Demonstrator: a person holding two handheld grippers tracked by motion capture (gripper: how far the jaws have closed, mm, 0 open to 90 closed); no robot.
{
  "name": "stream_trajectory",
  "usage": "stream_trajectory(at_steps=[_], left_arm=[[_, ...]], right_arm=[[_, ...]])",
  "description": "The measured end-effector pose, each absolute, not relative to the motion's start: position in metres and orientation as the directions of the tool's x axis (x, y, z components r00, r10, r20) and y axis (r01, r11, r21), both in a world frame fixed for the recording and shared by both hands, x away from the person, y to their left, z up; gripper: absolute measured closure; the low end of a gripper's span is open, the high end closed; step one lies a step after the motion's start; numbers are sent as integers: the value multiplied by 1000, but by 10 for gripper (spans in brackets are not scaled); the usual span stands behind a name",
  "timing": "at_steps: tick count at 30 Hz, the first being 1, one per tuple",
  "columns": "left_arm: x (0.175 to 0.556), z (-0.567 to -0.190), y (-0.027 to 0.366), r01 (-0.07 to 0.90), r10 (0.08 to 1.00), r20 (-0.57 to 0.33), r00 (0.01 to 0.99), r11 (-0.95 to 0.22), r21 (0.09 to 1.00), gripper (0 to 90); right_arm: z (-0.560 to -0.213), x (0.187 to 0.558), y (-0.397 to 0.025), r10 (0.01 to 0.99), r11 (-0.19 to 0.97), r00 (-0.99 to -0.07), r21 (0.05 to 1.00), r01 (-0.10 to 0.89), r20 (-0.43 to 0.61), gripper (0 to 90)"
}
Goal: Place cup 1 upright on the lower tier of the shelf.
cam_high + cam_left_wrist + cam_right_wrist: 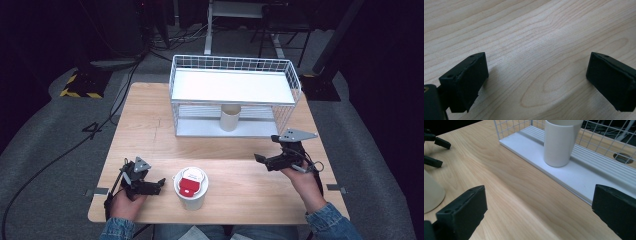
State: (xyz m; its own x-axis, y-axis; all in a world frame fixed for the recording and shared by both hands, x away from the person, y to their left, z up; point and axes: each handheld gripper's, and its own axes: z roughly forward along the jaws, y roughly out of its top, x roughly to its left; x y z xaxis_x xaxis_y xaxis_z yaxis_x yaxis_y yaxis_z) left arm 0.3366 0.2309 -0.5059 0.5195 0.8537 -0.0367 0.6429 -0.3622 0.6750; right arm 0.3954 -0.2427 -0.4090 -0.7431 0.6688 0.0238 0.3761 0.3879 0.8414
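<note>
A white cup (pixel 191 196) stands near the table's front edge with a red and white object (pixel 188 183) inside it. Just left of it, my left gripper (pixel 156 186) rests low on the table, pointing toward the cup. In the left gripper view my left gripper (pixel 536 66) is open with bare wood between its jaws. My right gripper (pixel 264 162) hovers at the right and is open, with nothing between its jaws (pixel 539 197). A cream cup (pixel 230 119) (pixel 560 142) stands upright on the lower shelf of the white wire rack (pixel 235 62).
The rack's lower shelf (pixel 584 175) lies just ahead of the right gripper. Its upper shelf (pixel 232 86) holds nothing. The wooden table (pixel 150 135) has bare room left of the rack. The white cup's side (pixel 430 192) and my left gripper (pixel 434 145) appear in the right gripper view.
</note>
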Motion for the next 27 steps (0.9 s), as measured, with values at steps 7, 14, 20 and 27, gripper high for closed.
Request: stream_trajectory(at_steps=[7, 14, 20, 27], left_arm=[[336, -506, 231, 643, 856, -36, 517, -359, 676, 46], [336, -506, 231, 643, 855, -37, 518, -360, 675, 46], [336, -506, 231, 644, 854, -37, 518, -362, 674, 46], [337, -506, 231, 641, 854, -33, 519, -363, 676, 46]], right_arm=[[-411, 374, -263, 668, 373, -743, 852, 369, 29, 3], [-416, 358, -282, 667, 361, -744, 854, 374, 44, 3], [-426, 348, -298, 679, 362, -733, 848, 386, 43, 7], [-445, 340, -308, 693, 354, -718, 836, 420, 68, 7]])
